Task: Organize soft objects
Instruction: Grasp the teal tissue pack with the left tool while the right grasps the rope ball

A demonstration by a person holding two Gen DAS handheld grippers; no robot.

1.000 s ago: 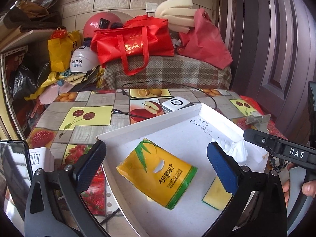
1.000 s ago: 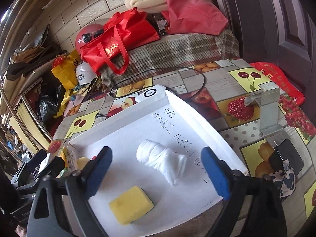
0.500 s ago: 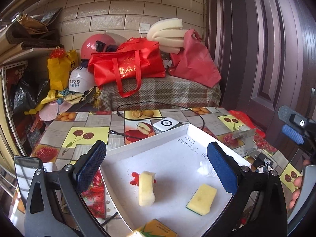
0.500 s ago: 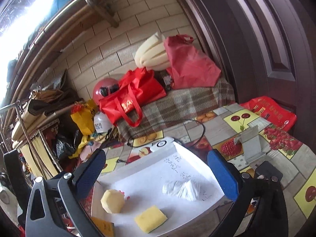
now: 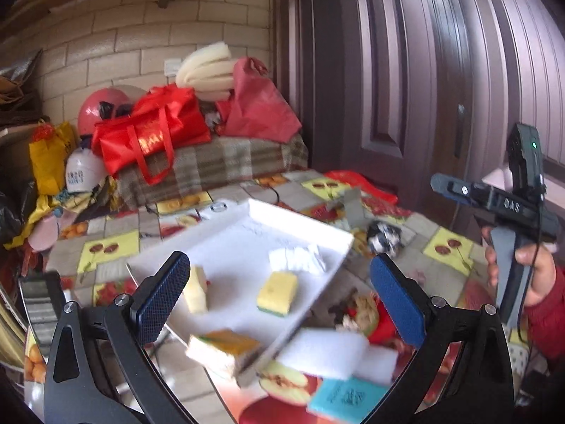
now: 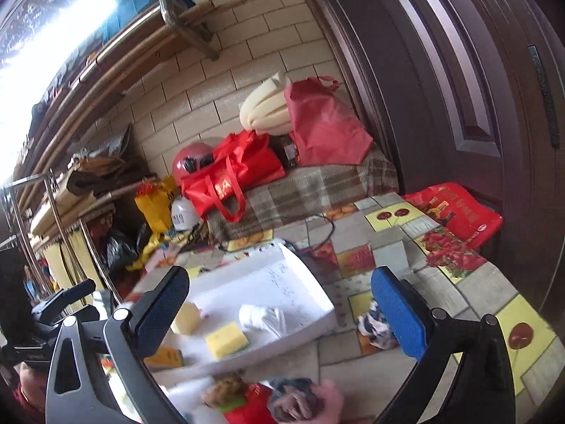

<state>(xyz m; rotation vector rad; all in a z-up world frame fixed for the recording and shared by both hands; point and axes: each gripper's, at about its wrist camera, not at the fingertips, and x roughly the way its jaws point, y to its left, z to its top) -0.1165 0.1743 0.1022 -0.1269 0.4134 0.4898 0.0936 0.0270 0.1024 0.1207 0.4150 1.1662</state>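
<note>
A white tray (image 5: 303, 226) on the fruit-print table holds a yellow-green sponge (image 5: 277, 293), a pale foam piece (image 5: 195, 289), a crumpled white cloth (image 5: 296, 259) and a yellow tissue pack (image 5: 226, 348). The tray (image 6: 317, 293), sponge (image 6: 226, 339), cloth (image 6: 261, 318) and foam piece (image 6: 185, 318) also show in the right wrist view. My left gripper (image 5: 279, 304) is open and empty, raised above the tray. My right gripper (image 6: 279, 314) is open and empty, raised too; it shows at the right of the left wrist view (image 5: 494, 205).
In front of the tray lie white foam blocks (image 5: 332, 353), a teal pack (image 5: 346, 397), a plush toy (image 6: 243, 395) and pink cloth (image 6: 303, 402). A patterned fabric bundle (image 6: 374, 325) lies right of the tray. Red bags (image 6: 233, 176) and a door (image 6: 476, 106) stand behind.
Both grippers have risen and pulled back from the tray, still open. More of the table's near side with the foam blocks and plush toy has come into view.
</note>
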